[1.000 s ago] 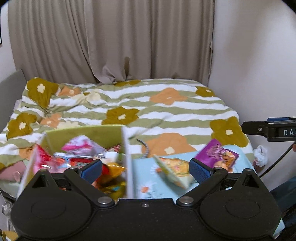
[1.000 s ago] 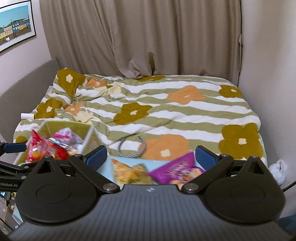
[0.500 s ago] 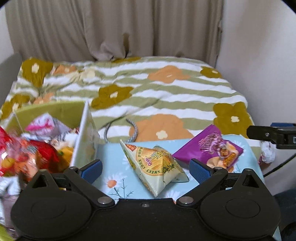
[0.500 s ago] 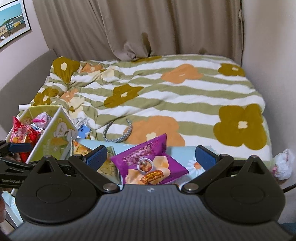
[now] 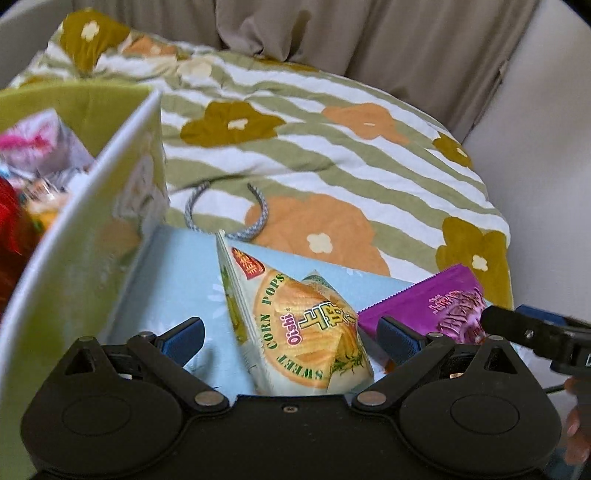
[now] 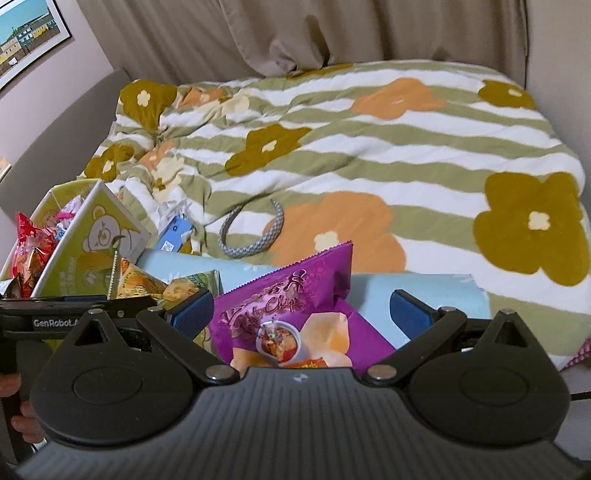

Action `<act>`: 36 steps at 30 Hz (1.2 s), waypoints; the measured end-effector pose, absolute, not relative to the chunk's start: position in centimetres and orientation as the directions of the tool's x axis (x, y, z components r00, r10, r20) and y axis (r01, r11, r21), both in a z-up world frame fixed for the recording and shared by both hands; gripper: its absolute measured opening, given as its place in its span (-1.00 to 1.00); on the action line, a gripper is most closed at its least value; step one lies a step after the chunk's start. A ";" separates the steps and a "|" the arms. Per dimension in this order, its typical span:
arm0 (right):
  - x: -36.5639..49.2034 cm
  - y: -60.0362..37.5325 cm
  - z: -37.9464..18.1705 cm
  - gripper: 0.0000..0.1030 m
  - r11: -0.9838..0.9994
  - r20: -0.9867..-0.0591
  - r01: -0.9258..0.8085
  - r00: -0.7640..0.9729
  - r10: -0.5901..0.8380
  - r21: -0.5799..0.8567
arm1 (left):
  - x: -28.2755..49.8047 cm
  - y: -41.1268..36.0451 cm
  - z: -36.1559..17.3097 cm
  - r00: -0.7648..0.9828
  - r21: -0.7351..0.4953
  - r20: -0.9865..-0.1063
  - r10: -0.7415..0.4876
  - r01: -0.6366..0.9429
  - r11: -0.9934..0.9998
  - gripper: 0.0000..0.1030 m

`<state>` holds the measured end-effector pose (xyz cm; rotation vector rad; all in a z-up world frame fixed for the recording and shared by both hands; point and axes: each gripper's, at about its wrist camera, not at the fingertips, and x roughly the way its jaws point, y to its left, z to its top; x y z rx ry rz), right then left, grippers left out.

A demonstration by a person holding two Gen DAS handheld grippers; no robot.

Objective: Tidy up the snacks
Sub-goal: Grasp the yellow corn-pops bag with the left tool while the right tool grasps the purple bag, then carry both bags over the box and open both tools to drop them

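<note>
Now | left gripper [image 5: 290,334] spread round corn pops bag [image 5: 295,325] | right gripper [image 6: 301,312] spread round purple chips bag [image 6: 291,306]

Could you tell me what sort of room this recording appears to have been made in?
Most likely a bedroom at home: a bed under a flowered striped duvet, drawn beige curtains behind it, and a framed picture on the wall.

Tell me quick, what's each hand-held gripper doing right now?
Left hand-held gripper: open, holding nothing, straddling the Oishi Sweet Corn Pops bag.
Right hand-held gripper: open, holding nothing, straddling the purple chips bag.
</note>
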<state>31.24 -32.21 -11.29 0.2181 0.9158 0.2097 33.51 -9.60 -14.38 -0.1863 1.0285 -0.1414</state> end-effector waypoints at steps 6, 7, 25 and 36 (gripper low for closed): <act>32.9 -32.3 -13.4 1.00 0.952 -0.791 -0.085 0.539 0.292 0.294 | 34.4 -9.6 -16.1 0.473 -0.252 -0.850 -0.231 0.020 0.968 0.73; 33.1 -32.4 -13.7 1.00 0.949 -0.792 -0.084 0.532 0.299 0.303 | 34.5 -9.6 -16.2 0.471 -0.254 -0.850 -0.235 0.023 0.967 0.69; 34.1 -32.8 -16.1 1.00 0.894 -0.785 -0.032 0.466 0.409 0.447 | 32.9 -10.1 -15.3 0.481 -0.172 -0.854 -0.201 0.103 0.980 0.19; 33.5 -32.2 -16.2 0.62 0.873 -0.769 -0.038 0.455 0.449 0.487 | 30.8 -9.9 -13.9 0.505 -0.112 -0.847 -0.166 0.135 0.984 0.19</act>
